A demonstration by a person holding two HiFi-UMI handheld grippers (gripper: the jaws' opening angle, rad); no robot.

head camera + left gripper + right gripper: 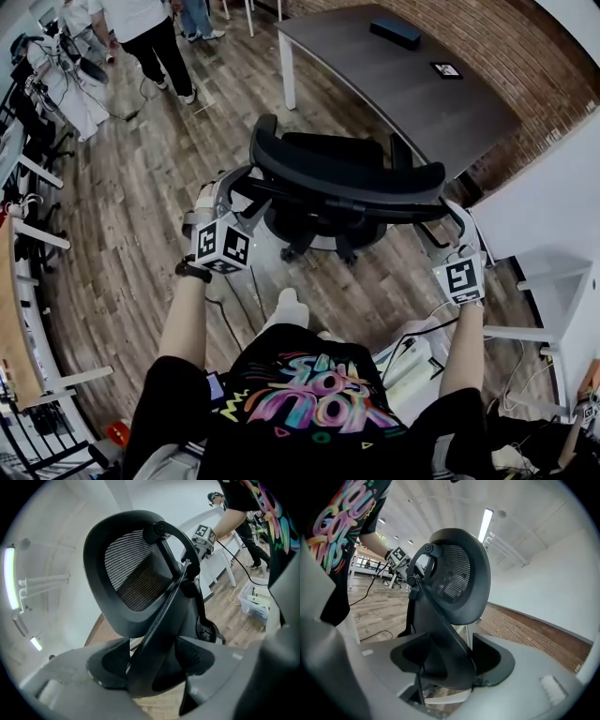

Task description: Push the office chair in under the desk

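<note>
Office chair: frame smooth matt black plastic; mesh panel fine woven cloth, ribbed.
Desk at 1 o'clock: matt dark grey top, smooth.
Floor: wood-grain planks, low sheen.
Brick wall: rough, matt.
Left gripper, right gripper: matt grey plastic shells; 2 black pads finely textured.
T-shirt: black cloth, glossy print.
</note>
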